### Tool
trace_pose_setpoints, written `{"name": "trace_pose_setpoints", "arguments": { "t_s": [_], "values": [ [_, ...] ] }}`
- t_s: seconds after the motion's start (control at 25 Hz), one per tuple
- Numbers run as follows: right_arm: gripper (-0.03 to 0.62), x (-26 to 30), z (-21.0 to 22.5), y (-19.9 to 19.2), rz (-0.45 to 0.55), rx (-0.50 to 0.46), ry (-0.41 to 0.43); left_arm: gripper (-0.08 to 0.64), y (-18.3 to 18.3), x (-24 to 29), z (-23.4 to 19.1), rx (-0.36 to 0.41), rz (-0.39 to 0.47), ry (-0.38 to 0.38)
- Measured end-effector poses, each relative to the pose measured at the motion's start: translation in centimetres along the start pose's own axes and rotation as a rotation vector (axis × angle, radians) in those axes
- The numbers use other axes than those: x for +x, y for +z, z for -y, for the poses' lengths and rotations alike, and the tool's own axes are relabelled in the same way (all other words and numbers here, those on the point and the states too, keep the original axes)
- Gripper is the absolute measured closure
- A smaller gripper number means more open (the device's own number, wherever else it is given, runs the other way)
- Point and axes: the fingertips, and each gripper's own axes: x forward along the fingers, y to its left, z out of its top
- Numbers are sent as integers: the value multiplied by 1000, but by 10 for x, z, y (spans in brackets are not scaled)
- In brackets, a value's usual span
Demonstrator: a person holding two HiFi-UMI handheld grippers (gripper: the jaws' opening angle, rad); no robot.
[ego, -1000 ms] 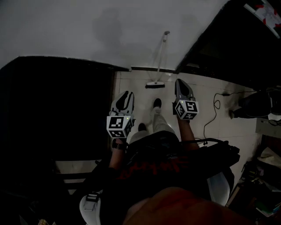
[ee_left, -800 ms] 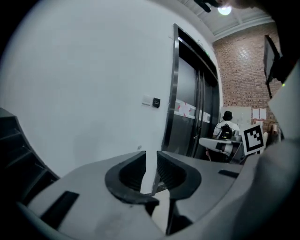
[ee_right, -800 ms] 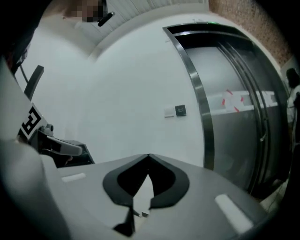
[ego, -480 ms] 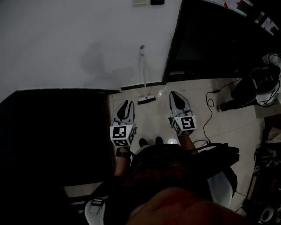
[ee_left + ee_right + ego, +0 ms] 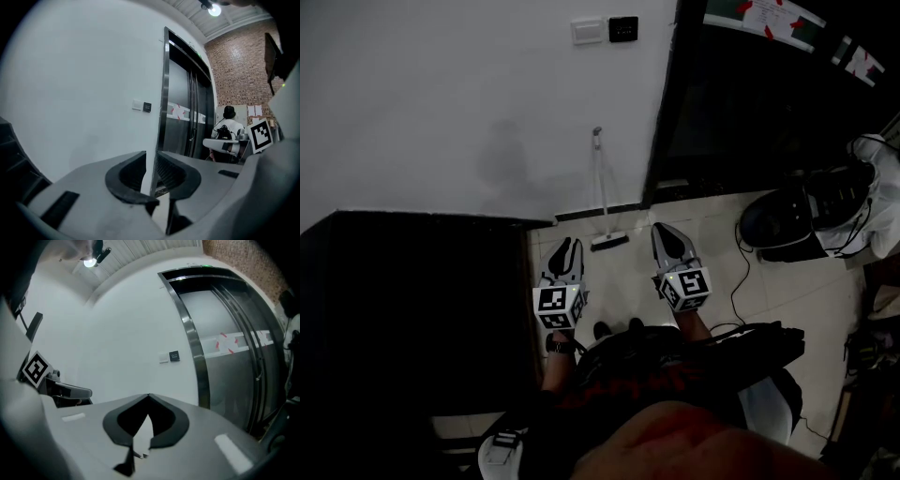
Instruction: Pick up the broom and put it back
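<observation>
The broom point(image 5: 601, 192) leans upright against the white wall, its head point(image 5: 609, 242) on the tiled floor. Nothing holds it. My left gripper point(image 5: 568, 249) hovers over the floor just short of the broom head and to its left. Its jaws stand a narrow gap apart with nothing in them. In the left gripper view point(image 5: 151, 154) the far-off broom handle point(image 5: 153, 180) shows through that gap. My right gripper point(image 5: 664, 233) floats to the right of the broom head, shut and empty. In the right gripper view point(image 5: 149, 395) it faces the wall, tips touching.
A large dark block point(image 5: 412, 281) fills the left side, close to my left arm. Dark metal lift doors point(image 5: 741, 112) stand right of the broom. Wall switches point(image 5: 588, 31) sit above it. A cable point(image 5: 736, 272) and a dark bag point(image 5: 787, 220) lie on the floor at right, near a person point(image 5: 228, 126).
The head view has tipped up to show more wall and the switches. Both grippers have drawn slightly closer together in front of the broom, which still leans against the wall.
</observation>
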Motion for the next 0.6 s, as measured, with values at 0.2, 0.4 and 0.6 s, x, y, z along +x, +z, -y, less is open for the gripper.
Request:
{"name": "trace_pose_setpoints", "arguments": {
  "t_s": [0.2,0.4,0.6],
  "values": [
    [592,6,2,6,8,-8,11,491,5,5,3,5,3,-5],
    [592,5,1,-4,5,-7,26,513,-2,6,5,6,6,-2],
    [592,7,3,-3,-8,-12,41,517,4,13,16,20,2,-24]
  ]
}}
